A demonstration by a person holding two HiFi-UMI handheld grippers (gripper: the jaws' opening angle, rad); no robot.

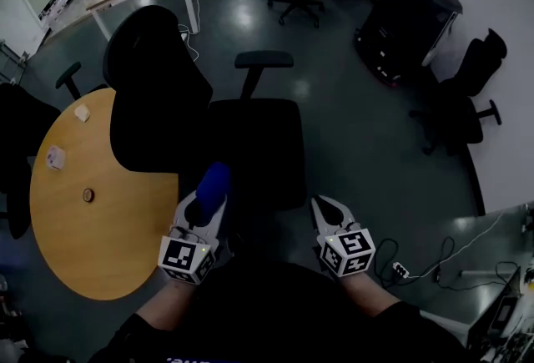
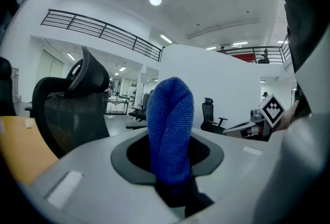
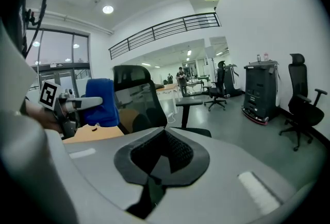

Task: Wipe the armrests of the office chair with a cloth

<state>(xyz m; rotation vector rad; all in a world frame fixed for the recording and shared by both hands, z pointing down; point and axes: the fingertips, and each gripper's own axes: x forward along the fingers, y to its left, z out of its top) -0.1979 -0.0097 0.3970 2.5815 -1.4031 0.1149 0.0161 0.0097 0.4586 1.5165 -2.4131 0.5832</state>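
Head view: left gripper clamped on blue cloth, above near edge of office chair seat. Right gripper closed, empty. Approach step; wiping apparently not begun. Next: carry cloth to far armrest, press, stroke along pad.

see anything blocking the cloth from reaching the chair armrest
Nothing visible does. Between the blue cloth, clamped in the left gripper, and the one armrest in view lies only the chair's own seat; the backrest stands off to the left.
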